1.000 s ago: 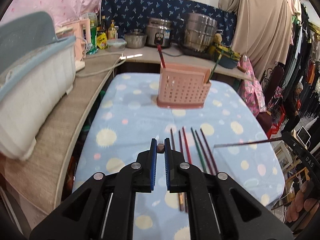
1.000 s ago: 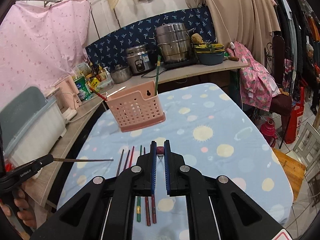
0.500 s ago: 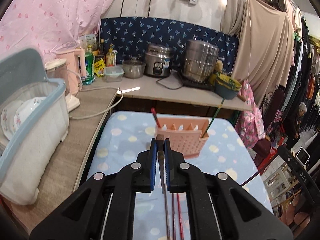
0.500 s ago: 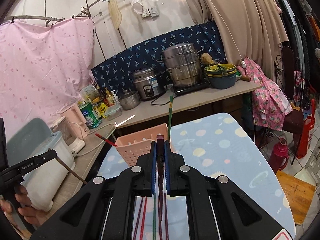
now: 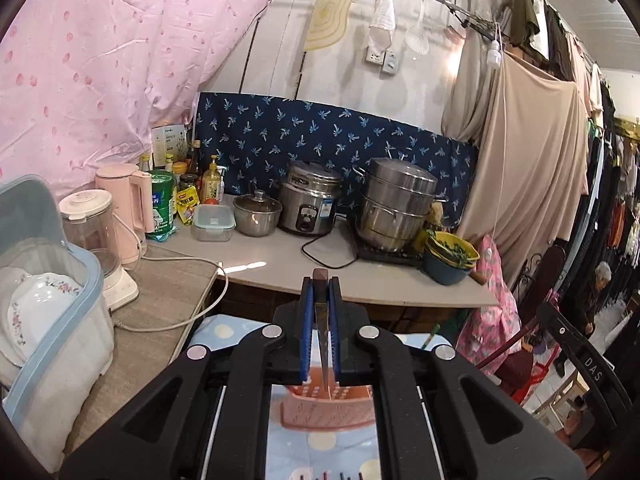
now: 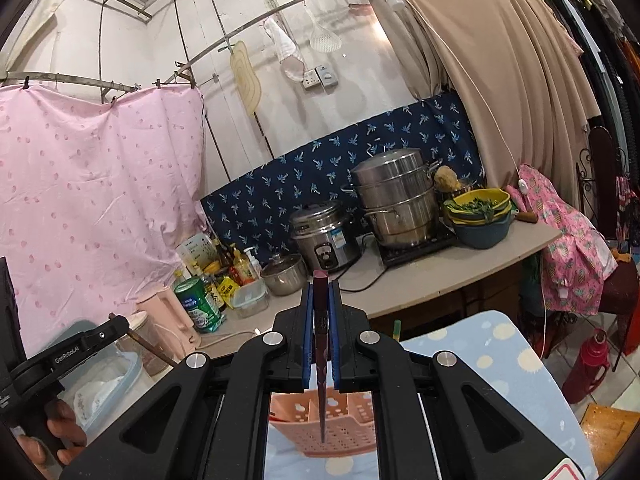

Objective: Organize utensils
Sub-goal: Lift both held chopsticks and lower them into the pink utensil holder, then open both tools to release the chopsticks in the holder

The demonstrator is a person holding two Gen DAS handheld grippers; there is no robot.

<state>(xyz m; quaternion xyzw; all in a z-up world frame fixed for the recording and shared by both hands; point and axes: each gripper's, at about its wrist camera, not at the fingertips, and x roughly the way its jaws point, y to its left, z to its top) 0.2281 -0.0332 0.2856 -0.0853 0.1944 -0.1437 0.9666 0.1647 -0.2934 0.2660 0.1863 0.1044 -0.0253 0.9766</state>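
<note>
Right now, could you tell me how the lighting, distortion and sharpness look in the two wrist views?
Left wrist view: heavy fisheye bending, dark corners, a bright patch of light on the counter; the chopstick in the left gripper is sharp. Right wrist view: same curvature, even daylight, no motion blur; the chopstick and right gripper are crisp.

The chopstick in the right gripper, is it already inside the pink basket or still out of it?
Still out. The right gripper is shut on the chopstick, whose tip hangs above the pink basket.
</note>
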